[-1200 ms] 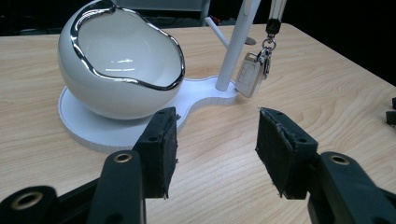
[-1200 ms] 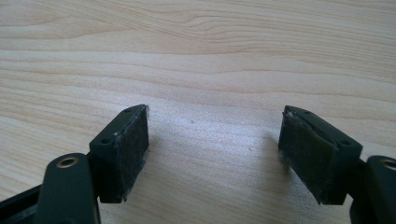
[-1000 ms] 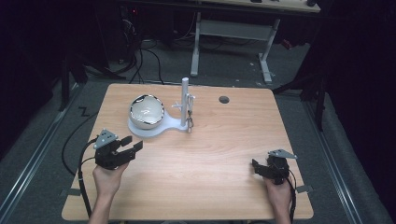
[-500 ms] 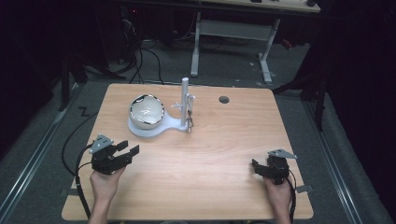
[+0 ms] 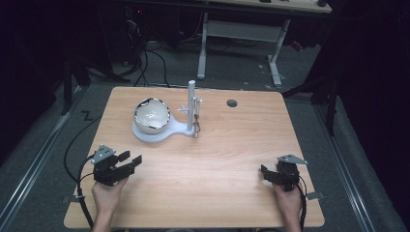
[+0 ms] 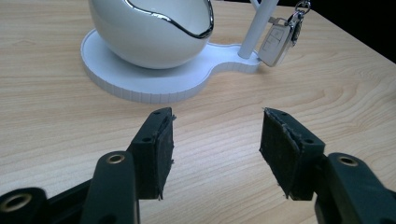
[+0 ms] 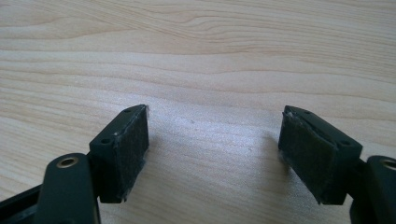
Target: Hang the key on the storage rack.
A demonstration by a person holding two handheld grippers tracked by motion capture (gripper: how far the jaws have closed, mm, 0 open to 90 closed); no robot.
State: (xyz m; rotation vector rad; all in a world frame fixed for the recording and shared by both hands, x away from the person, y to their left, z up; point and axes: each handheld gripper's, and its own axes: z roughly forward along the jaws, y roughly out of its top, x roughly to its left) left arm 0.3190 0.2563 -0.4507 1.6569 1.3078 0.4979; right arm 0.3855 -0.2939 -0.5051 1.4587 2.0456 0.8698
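Note:
A glossy white bowl with a chrome rim sits on a white stand base at the table's back left. From the stand's upright post hangs a white key fob. My left gripper hovers low over the near left of the table, well short of the stand. Its jaws have just been opening and hold nothing. In the left gripper view the bowl and key fob lie beyond my left gripper. My right gripper rests open at the near right, with bare wood between its jaws.
The wooden table has a small round hole near its far edge. Cables trail from both grippers off the near edge. A desk frame and tangled cables stand on the dark floor behind the table.
My left hand has drawn back toward the near edge and sunk a little, with its jaws slightly wider. The right hand has stayed put.

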